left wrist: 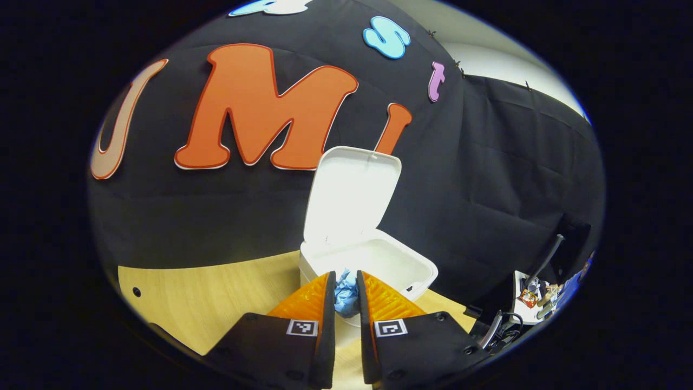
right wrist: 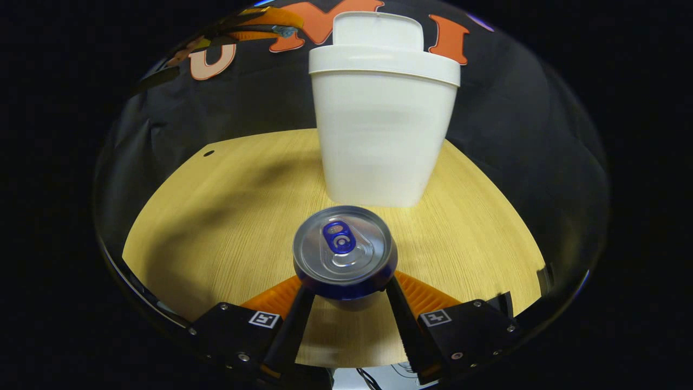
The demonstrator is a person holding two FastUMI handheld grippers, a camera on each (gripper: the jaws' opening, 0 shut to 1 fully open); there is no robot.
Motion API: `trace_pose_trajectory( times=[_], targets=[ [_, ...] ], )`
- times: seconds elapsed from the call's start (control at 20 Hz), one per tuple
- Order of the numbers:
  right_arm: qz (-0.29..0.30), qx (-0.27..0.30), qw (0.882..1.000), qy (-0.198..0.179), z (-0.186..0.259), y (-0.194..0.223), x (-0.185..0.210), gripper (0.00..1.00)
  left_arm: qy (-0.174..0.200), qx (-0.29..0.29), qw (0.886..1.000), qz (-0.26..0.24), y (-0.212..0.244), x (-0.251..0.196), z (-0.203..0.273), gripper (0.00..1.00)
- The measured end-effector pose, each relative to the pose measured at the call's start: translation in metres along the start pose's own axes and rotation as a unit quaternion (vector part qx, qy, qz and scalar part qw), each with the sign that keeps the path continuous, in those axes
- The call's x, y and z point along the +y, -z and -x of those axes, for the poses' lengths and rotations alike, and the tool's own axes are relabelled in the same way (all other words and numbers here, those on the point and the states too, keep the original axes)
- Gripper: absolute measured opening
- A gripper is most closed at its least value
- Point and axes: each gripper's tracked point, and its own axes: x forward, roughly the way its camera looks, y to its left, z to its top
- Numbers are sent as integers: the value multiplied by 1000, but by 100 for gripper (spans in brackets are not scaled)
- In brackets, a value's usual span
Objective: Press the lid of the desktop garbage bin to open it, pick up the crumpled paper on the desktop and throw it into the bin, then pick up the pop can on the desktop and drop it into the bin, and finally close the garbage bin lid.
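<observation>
The white desktop bin (left wrist: 373, 265) stands with its lid (left wrist: 352, 197) swung up and open. My left gripper (left wrist: 346, 292) is shut on the crumpled blue paper (left wrist: 346, 295), held just above the bin's near rim. In the right gripper view the bin (right wrist: 381, 130) stands on the wooden desktop (right wrist: 216, 216), lid (right wrist: 378, 28) raised behind it. A pop can (right wrist: 344, 252) with a silver top and blue tab stands upright in front of the bin. My right gripper (right wrist: 345, 290) has both fingers against the can's sides, low on the desk.
The wooden desktop (left wrist: 206, 298) stretches to the left of the bin. At the far right, off the desk, sit cables and small items on a white surface (left wrist: 528, 298). A small dark hole (right wrist: 208, 153) marks the desktop's far left.
</observation>
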Motion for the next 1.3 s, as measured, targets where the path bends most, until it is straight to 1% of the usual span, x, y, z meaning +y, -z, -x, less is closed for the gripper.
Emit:
trace_pose_trajectory(
  times=[0.3, 0.4, 0.5, 0.6, 0.9, 1.1, 1.2, 1.25, 1.3],
  targets=[
    [-7, -3, 1000, 12, 5, 3, -18, 79, 6, -8, 1000, -11, -11, -11, -32, 24],
    [-17, -3, 1000, 13, 6, 5, -22, 79, 8, -8, 1000, -7, -9, -15, -43, 24],
    [-23, -1, 1000, 16, 6, 6, -26, 79, 3, -7, 1000, -14, -6, -15, -52, 24],
    [-27, -2, 999, 21, 5, 5, -29, 79, 7, -9, 1000, -20, -6, -20, -61, 24],
    [-42, -3, 999, 28, 4, 5, -39, 79, 9, -6, 999, -43, 1, -28, -75, 24],
    [-46, -2, 999, 28, 1, 5, -41, 79, 5, 2, 999, -49, 9, -28, -80, 23],
    [-46, -2, 999, 28, 2, 5, -43, 79, 2, 6, 999, -54, 11, -27, -81, 24],
    [-46, -2, 999, 28, 1, 5, -43, 79, 1, 6, 998, -56, 13, -27, -83, 29],
    [-46, -2, 999, 29, 1, 5, -45, 79, 0, 6, 998, -60, 13, -27, -83, 28]
  ],
)
